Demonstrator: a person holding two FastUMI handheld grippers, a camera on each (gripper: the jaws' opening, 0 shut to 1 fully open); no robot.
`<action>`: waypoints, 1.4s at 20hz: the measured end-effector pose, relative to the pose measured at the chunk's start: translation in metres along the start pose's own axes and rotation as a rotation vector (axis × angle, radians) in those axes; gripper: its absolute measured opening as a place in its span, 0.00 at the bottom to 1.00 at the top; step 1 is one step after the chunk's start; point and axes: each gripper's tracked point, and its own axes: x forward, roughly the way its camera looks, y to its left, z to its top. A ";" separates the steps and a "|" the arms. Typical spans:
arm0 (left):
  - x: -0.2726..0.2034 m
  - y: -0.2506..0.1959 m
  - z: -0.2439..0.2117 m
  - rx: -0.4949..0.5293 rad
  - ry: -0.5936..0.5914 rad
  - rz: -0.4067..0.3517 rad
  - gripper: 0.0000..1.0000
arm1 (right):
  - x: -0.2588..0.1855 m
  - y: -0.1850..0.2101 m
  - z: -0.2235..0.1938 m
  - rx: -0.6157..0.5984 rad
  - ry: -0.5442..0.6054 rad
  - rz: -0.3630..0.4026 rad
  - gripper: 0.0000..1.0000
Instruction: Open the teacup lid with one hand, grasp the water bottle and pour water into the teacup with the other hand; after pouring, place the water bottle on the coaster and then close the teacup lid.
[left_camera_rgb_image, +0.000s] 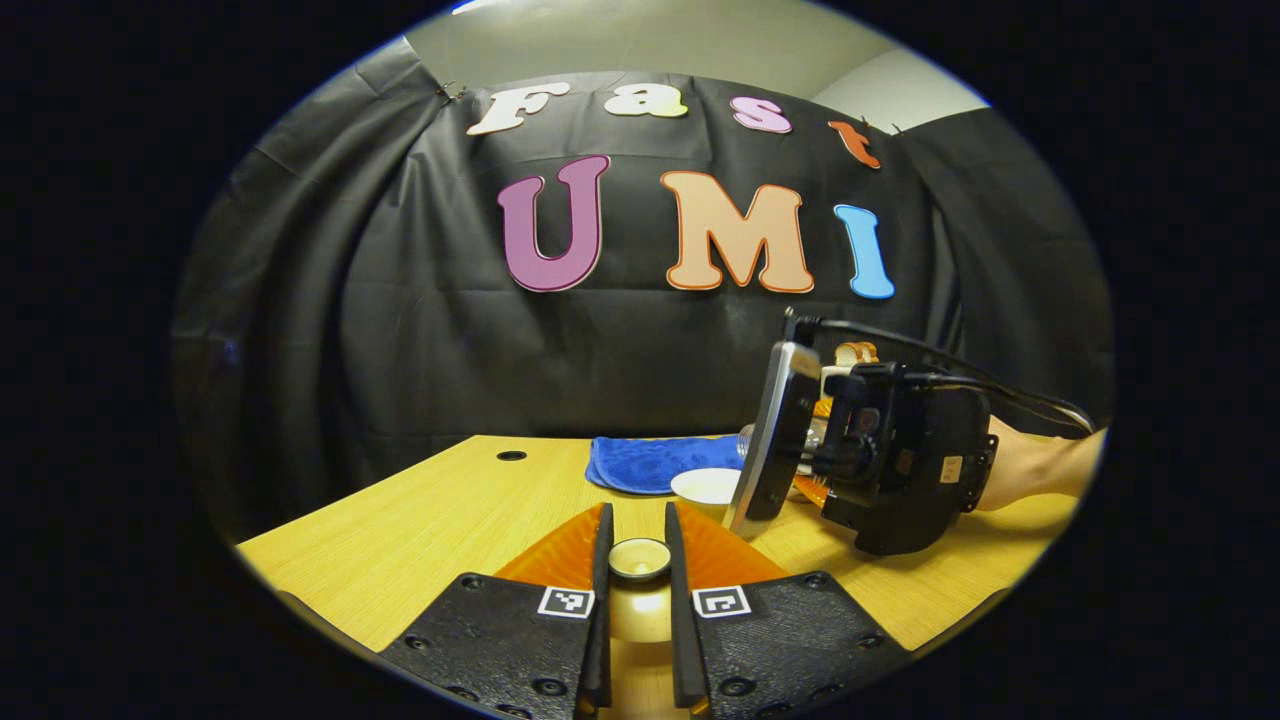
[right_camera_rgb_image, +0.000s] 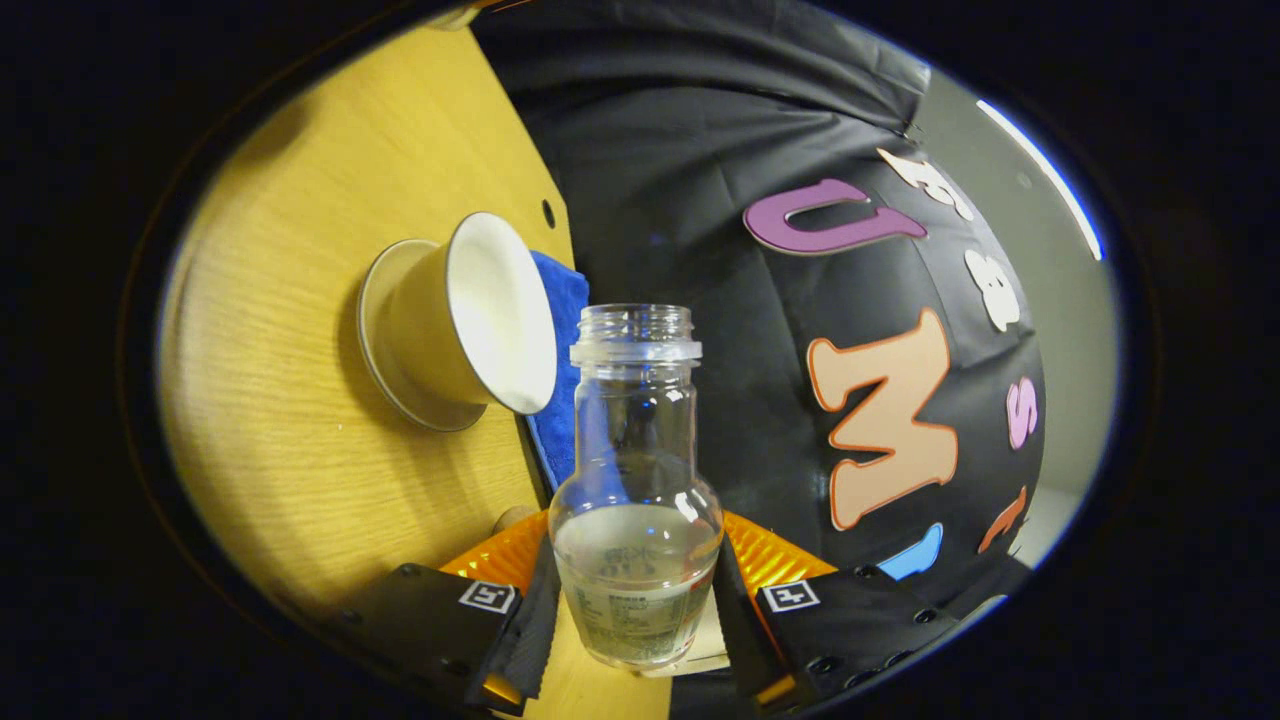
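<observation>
Wooden table (left_camera_rgb_image: 420, 520): big pale-grain top w/ a small dark hole near its far edge. Blue cloth (left_camera_rgb_image: 655, 462) lies folded by the far edge, roughly mid-width.

Right gripper (right_camera_rgb_image: 635, 590), seen from its own camera: fingers closed in on both sides of the water bottle (right_camera_rgb_image: 636, 500), pressing its lower body. Bottle is clear, uncapped, some water in the bottom part. From the left gripper view that gripper's dark body (left_camera_rgb_image: 880, 450) is rolled over sideways above the table's right side, a hand (left_camera_rgb_image: 1040, 465) behind it.

Teacup (right_camera_rgb_image: 465, 315): cream, white inside, lid off, sitting on a round saucer-like base in front of the cloth, toward the far edge; bottle mouth near its rim.

Left gripper (left_camera_rgb_image: 640, 560): fingers narrowed to a small gap, pinched on the teacup lid (left_camera_rgb_image: 640, 558), a small round cream piece; held off to the cup's near side.
</observation>
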 end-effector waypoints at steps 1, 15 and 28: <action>0.000 0.001 -0.001 0.000 0.000 0.001 0.21 | 0.000 0.001 0.000 -0.020 0.004 0.003 0.75; 0.000 0.011 -0.002 -0.001 0.000 0.023 0.21 | 0.010 -0.023 -0.001 -0.368 0.008 -0.002 0.74; 0.001 0.011 -0.003 -0.001 0.000 0.020 0.21 | 0.015 -0.039 0.011 -0.583 -0.022 -0.024 0.73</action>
